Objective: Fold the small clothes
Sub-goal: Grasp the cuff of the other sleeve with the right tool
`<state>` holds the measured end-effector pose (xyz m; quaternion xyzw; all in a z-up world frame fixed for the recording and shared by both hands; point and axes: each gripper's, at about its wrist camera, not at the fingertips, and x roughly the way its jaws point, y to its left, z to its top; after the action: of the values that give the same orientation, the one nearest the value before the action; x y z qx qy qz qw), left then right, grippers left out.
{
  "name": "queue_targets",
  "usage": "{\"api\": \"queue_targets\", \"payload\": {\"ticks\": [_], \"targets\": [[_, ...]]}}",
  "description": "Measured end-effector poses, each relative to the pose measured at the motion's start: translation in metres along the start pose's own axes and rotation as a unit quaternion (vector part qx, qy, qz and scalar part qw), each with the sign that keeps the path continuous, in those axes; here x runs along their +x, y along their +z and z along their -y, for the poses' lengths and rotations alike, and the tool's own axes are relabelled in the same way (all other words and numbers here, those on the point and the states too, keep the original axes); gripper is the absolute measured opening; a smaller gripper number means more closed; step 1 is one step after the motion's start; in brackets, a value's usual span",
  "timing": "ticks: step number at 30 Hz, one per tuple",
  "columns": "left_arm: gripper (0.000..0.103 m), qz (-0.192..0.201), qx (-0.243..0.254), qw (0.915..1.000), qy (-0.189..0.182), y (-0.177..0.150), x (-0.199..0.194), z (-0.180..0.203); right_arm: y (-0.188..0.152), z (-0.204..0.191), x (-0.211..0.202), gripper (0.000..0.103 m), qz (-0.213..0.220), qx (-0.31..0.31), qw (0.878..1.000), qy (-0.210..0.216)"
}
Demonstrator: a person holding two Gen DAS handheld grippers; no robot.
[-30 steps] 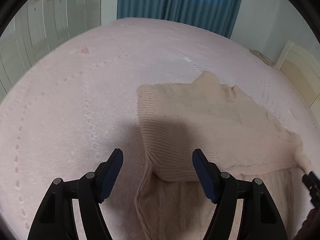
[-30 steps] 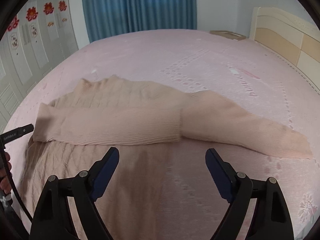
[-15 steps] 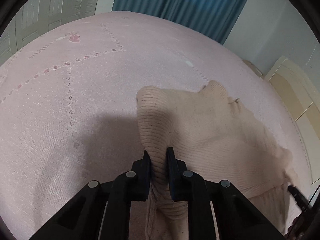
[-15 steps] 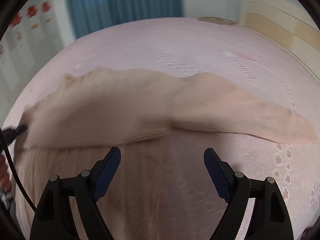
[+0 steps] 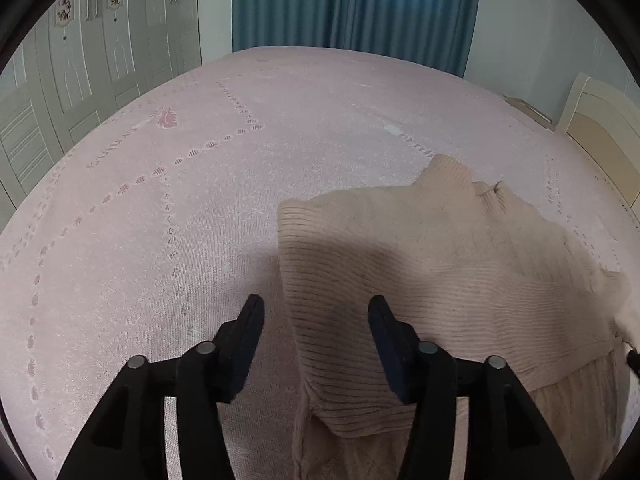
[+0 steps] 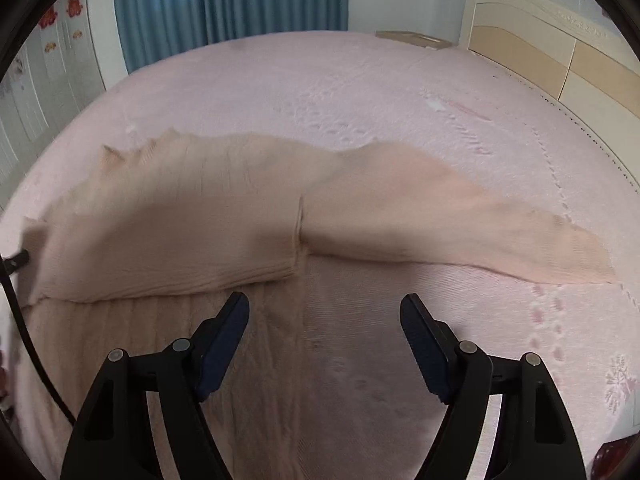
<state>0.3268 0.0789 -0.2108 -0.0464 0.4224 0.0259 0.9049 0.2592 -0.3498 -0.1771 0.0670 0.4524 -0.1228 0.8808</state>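
My left tongs (image 5: pixel 316 330) had just opened off the sweater (image 5: pixel 440 280) on the bed (image 5: pixel 200 200), one sleeve folded across; my right tongs (image 6: pixel 324 328), apart but narrowing, should take the outstretched sleeve (image 6: pixel 460 220) next.

The sweater (image 6: pixel 180 240) is smeared by motion blur in the right wrist view, so its knit ribs and neck edge cannot be made out there, and its lower body runs off the bottom of the picture behind the right gripper (image 6: pixel 324 312). In the left wrist view the sweater's (image 5: pixel 440 264) right end and hem are cut off by the frame edge, and part of its folded sleeve is hidden behind the fingers (image 5: pixel 384 336) of the left gripper (image 5: pixel 316 316). A dark cable (image 6: pixel 24 344) at the left edge leads out of sight, and the headboard (image 6: pixel 560 48) is only partly in frame.
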Motion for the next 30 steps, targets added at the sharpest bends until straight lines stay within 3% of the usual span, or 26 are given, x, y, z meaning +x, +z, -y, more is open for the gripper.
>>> {"api": "queue_targets", "payload": {"ticks": [2,5,7,12,15,20,26,30], "targets": [[0.075,-0.003,0.004,1.0000,0.008,-0.003,0.004,0.006,0.009,0.029,-0.015,0.079,0.007,0.040,0.999,-0.001],[0.076,-0.030,0.033,0.9985,0.031,-0.008,0.020,0.019,0.016,0.078,-0.029,0.079,0.004,0.096,0.995,-0.017],[0.079,-0.021,0.041,0.9982,0.039,-0.007,0.021,0.022,0.014,0.112,-0.035,0.079,0.007,0.115,0.993,-0.016],[0.093,-0.032,-0.005,0.9991,0.027,-0.007,0.027,0.007,-0.002,0.190,-0.040,0.079,0.017,0.114,0.991,-0.072],[0.094,-0.026,-0.009,0.9993,0.024,-0.009,0.028,0.005,-0.016,0.230,-0.029,0.079,0.021,0.134,0.988,-0.070],[0.094,-0.021,-0.005,0.9994,0.028,-0.010,0.029,0.007,-0.025,0.264,0.011,0.066,-0.013,0.192,0.981,-0.031],[0.095,-0.023,-0.008,0.9995,0.023,-0.011,0.030,0.009,-0.013,0.271,0.032,0.065,0.004,0.207,0.978,-0.041],[0.096,-0.024,-0.005,0.9994,0.026,-0.011,0.031,0.011,0.001,0.293,0.042,0.065,0.009,0.257,0.966,-0.014]]}}
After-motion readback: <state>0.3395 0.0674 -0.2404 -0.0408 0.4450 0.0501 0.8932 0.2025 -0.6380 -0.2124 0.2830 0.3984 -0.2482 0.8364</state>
